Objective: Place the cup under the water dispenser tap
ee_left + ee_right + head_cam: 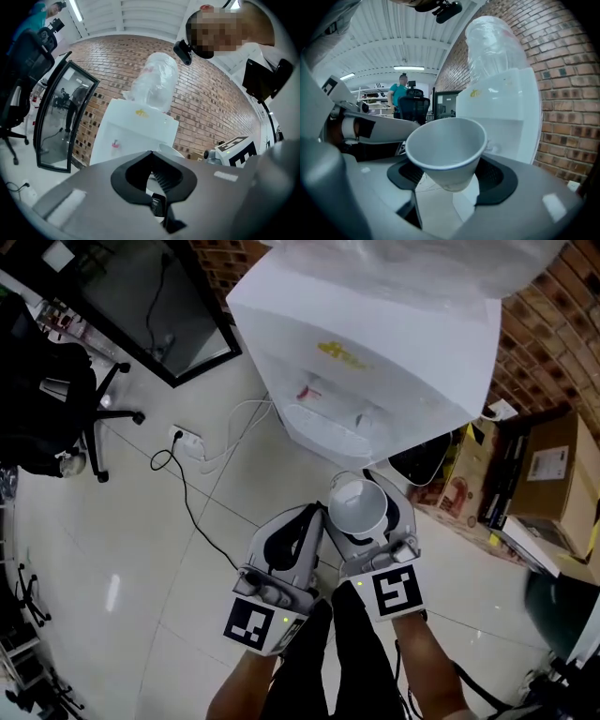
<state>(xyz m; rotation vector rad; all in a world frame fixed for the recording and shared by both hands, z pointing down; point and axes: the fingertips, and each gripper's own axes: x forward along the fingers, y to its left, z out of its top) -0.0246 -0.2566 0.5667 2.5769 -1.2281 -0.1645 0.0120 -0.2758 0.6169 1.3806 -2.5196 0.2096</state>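
Right claw (449,185) is gripping the light, likely crushable cup (445,145) low on its wall; left claw (151,176) is hanging closed, empty.

Consists of two pale grey moulded shells, the left gripper (312,514) and the right gripper (370,486), each broad and smooth with jaws lined by black ribbed pads (497,176) set in rounded black recesses. Carries at the rear of each a cube with black-and-white square markers, the left cube (255,622) and the right cube (396,591), with a small green light (284,620) glowing beside each one. Wears dark clothing (349,652), seen between the forearms.
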